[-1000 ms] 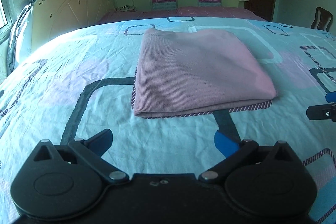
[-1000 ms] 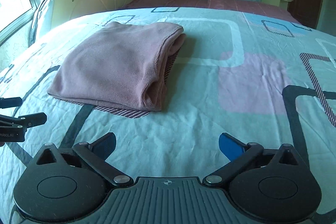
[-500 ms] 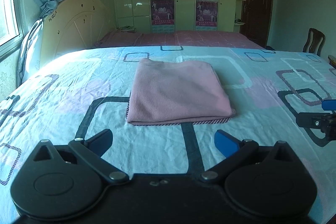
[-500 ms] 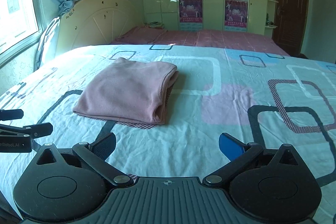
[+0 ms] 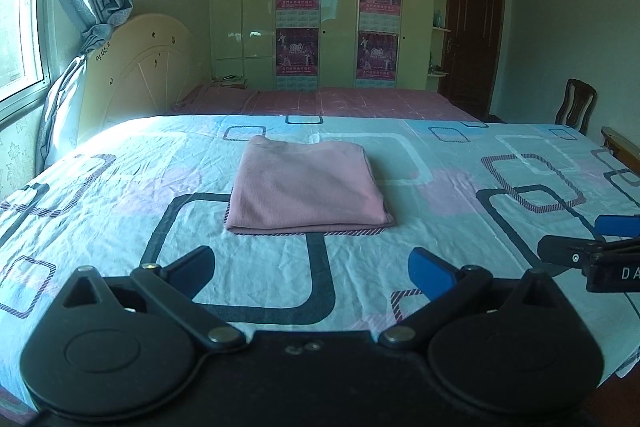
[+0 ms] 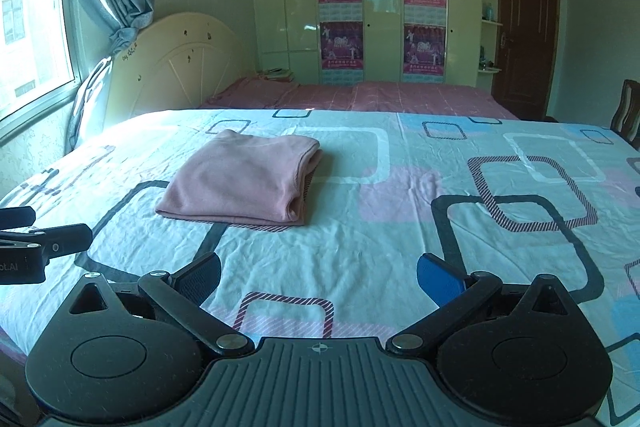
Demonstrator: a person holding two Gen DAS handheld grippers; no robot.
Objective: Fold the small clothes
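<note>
The pink garment point(image 5: 308, 189) lies in the middle of the left wrist frame as a flat, squared bundle on the patterned bedsheet point(image 5: 460, 195), its layered edges stacked toward the lower side, where a thin striped hem peeks out beneath. In the right wrist view the same garment point(image 6: 244, 181) sits left of centre, its thick doubled edge facing right. It looks folded and set down square on the sheet so that it holds its shape by its own weight; nothing pins it. By that reading the folding of this piece is finished, or very nearly so.

The left gripper point(image 5: 312, 267) fills the bottom of its frame, level and aimed straight at the garment, well apart from it. Its two fingers are spread wide with only bedsheet between them, gripping nothing. The right gripper point(image 6: 320, 277) sits likewise at the bottom of its frame, level, fingers splayed and empty, the garment off to the upper left of its gap. Each tool appears in the other's view: the right gripper's tips at the right edge of the left frame, the left gripper's at the left edge of the right frame, so the two are held side by side at about the same height, both clear of the cloth. The person's hands are not visible.
</note>
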